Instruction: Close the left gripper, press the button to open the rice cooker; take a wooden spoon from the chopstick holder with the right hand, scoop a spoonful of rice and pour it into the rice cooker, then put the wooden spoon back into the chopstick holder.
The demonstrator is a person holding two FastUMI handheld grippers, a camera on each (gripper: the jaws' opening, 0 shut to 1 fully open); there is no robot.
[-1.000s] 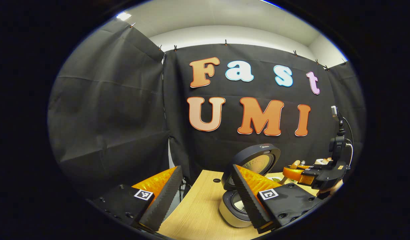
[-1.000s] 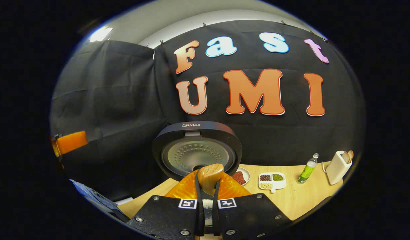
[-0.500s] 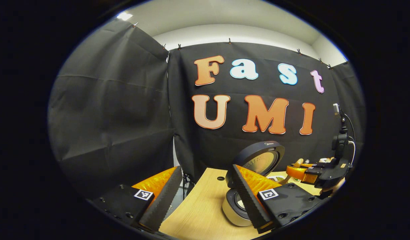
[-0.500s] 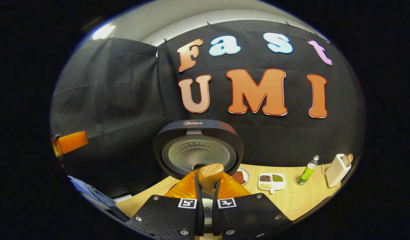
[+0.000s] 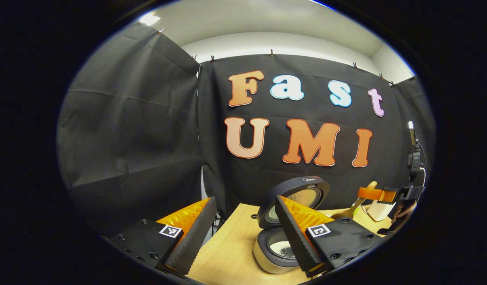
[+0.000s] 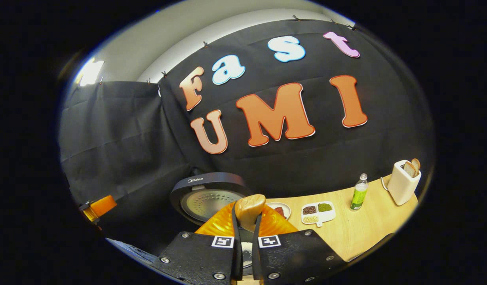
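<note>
Your table [image 6: 358, 233] ends in a curved front edge at the lower right of the right gripper view; bare wood lies between that edge and the row of things along the back. In the left gripper view, bare tabletop runs left of the rice cooker [image 5: 276, 253] toward the near-left table edge, with black cloth wall behind.

The cooker's raised lid [image 6: 206, 192] carries a small brand mark on its rim, too small to vouch for. The marker squares on the fingers carry no words.

Your left gripper [image 5: 243, 233] has its jaws spread wide, touching nothing; the cooker sits open just behind its right finger, white grains in the pot.

Your right gripper [image 6: 246, 245] is pinched tight on the wooden spoon [image 6: 249, 209], handle end up between the fingers. In the left gripper view it hangs right of the cooker.

The chopstick holder [image 6: 402, 183] stands at the far right, well apart, beside a green bottle [image 6: 359, 194] and a divided dish [image 6: 318, 212] of grains.
</note>
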